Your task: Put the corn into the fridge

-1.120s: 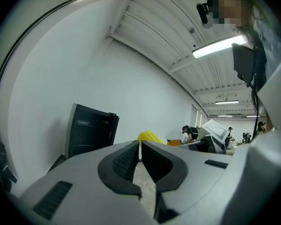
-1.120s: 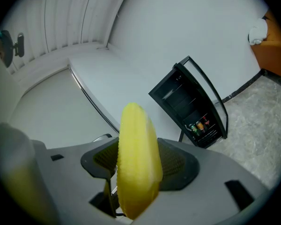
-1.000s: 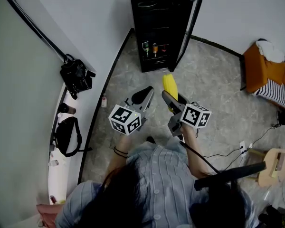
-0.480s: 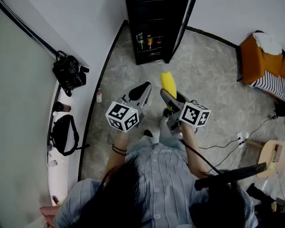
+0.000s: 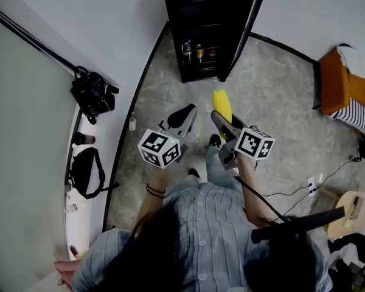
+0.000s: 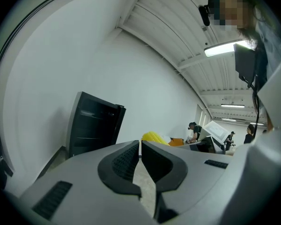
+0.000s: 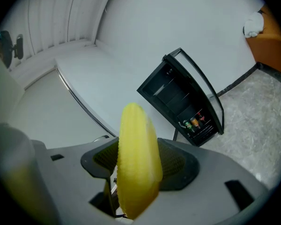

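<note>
A yellow corn cob (image 5: 221, 104) (image 7: 136, 159) sticks out forward from my right gripper (image 5: 226, 119) (image 7: 139, 162), whose jaws are shut on it. The black fridge (image 5: 208, 26) (image 7: 183, 102) stands ahead against the white wall with its glass door (image 5: 248, 23) swung open to the right; several small bottles (image 5: 198, 50) sit on a low shelf. My left gripper (image 5: 184, 115) (image 6: 139, 159) is held beside the right one, its jaws shut with nothing between them. The corn tip (image 6: 153, 136) peeks over it in the left gripper view.
A black bag (image 5: 93, 95) and another dark bag (image 5: 85, 169) lie on a white ledge at the left. An orange seat with striped cloth (image 5: 350, 87) is at the right. Cables and a wooden stool (image 5: 347, 215) sit on the stone floor at the lower right.
Both grippers and the corn have shifted slightly right and down in the head view; the fridge sits a little nearer the top edge. The grip on the corn is unchanged.
</note>
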`<state>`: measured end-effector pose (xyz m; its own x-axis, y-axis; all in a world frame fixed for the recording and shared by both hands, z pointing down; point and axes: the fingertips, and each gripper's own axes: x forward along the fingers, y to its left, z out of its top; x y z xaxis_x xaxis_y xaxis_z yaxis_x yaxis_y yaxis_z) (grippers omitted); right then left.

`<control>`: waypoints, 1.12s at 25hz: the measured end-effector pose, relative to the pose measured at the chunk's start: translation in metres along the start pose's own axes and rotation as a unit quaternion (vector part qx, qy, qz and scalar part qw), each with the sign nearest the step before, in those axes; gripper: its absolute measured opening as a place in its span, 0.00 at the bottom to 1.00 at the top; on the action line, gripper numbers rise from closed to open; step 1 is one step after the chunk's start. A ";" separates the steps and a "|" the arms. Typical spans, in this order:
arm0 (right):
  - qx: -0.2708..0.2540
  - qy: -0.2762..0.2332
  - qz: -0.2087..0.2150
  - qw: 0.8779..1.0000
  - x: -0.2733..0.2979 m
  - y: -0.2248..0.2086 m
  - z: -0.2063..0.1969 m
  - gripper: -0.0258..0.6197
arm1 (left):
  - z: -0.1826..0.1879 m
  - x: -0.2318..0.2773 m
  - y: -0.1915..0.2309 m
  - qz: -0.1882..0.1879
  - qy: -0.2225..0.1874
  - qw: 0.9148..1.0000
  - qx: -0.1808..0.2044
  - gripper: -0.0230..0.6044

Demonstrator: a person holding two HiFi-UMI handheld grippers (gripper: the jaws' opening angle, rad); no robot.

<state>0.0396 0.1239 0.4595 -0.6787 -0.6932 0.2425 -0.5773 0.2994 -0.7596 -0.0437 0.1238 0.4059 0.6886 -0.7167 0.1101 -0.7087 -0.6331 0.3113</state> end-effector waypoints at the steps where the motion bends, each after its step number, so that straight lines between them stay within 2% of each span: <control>1: -0.001 0.003 0.002 1.000 0.007 -0.002 0.007 0.43 | 0.004 0.006 0.008 0.005 -0.002 1.000 -0.002 0.05; 7: -0.002 0.024 0.008 1.000 0.035 -0.024 0.043 0.43 | 0.021 0.044 0.040 0.032 -0.010 0.999 -0.014 0.05; 16: 0.010 0.049 0.015 0.999 0.069 -0.060 0.085 0.43 | 0.023 0.097 0.064 0.058 0.008 0.998 -0.021 0.05; 28: 0.018 0.060 0.030 0.998 0.096 -0.094 0.133 0.43 | 0.041 0.157 0.073 0.062 0.015 0.998 -0.009 0.05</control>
<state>0.0888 -0.0583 0.4736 -0.7628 -0.5899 0.2648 -0.5182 0.3127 -0.7961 0.0064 -0.0467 0.4069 0.6004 -0.7798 0.1774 -0.7860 -0.5344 0.3109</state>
